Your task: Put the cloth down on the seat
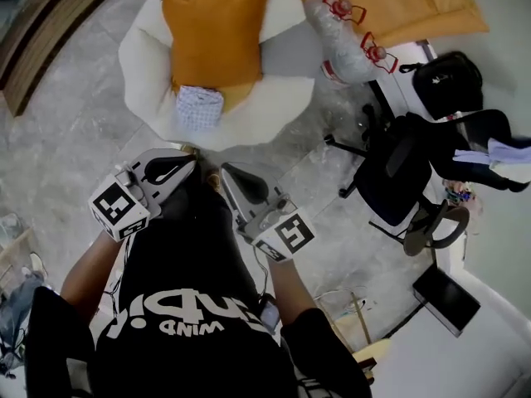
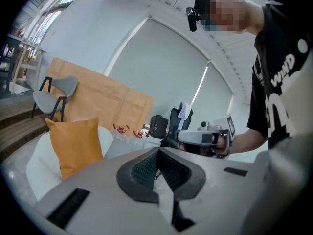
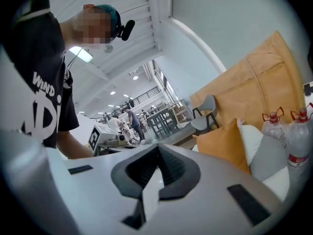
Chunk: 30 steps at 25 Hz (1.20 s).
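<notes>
Interior, pale walls, grey marbled floor (image 1: 66, 131).
White round seat (image 1: 141, 65) at 12 o'clock of the head view; tan cardboard sheet (image 1: 415, 7) at 1 o'clock, against a white wall; black office chair (image 1: 398, 172) at 3 o'clock; dark wooden steps (image 1: 41, 31) at 10 o'clock. Grey chair with dark legs (image 2: 56, 94) near the steps. Large pale blind (image 2: 166, 77) behind the office chair. Lit ceiling panel (image 3: 80, 54) overhead; tables (image 3: 161, 119) in a far hall.
</notes>
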Each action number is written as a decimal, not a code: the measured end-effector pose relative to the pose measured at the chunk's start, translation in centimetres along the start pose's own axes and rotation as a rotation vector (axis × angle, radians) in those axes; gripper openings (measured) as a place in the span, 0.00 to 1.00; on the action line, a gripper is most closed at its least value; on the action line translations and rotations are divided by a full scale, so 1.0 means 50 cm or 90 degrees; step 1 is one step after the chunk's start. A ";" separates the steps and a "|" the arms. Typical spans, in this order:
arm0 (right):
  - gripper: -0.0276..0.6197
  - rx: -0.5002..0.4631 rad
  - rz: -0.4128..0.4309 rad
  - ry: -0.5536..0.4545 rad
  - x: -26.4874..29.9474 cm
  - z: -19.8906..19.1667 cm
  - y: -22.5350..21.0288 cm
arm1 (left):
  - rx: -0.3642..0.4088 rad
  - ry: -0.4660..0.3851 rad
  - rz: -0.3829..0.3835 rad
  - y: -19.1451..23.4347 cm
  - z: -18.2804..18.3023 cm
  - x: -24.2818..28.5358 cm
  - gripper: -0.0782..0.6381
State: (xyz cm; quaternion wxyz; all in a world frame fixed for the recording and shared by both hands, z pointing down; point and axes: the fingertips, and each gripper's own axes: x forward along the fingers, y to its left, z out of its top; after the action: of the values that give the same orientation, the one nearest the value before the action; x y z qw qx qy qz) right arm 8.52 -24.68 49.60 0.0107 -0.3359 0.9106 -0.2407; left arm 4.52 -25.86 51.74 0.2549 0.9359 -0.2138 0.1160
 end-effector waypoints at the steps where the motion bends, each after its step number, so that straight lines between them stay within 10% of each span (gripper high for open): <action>1: 0.07 -0.007 0.005 0.002 -0.011 0.010 0.020 | 0.006 -0.007 -0.002 -0.026 0.016 -0.012 0.12; 9: 0.07 -0.017 0.013 -0.015 -0.085 0.069 0.120 | 0.067 -0.030 0.003 -0.167 0.100 -0.102 0.12; 30: 0.07 -0.112 0.089 -0.032 -0.072 0.148 0.187 | 0.103 -0.070 0.056 -0.213 0.166 -0.198 0.12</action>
State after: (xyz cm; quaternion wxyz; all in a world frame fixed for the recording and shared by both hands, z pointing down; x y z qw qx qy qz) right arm 6.98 -19.51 38.38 0.0209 -0.2774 0.9487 -0.1502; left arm 1.57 -18.56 36.93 0.1611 0.9480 -0.2583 0.0927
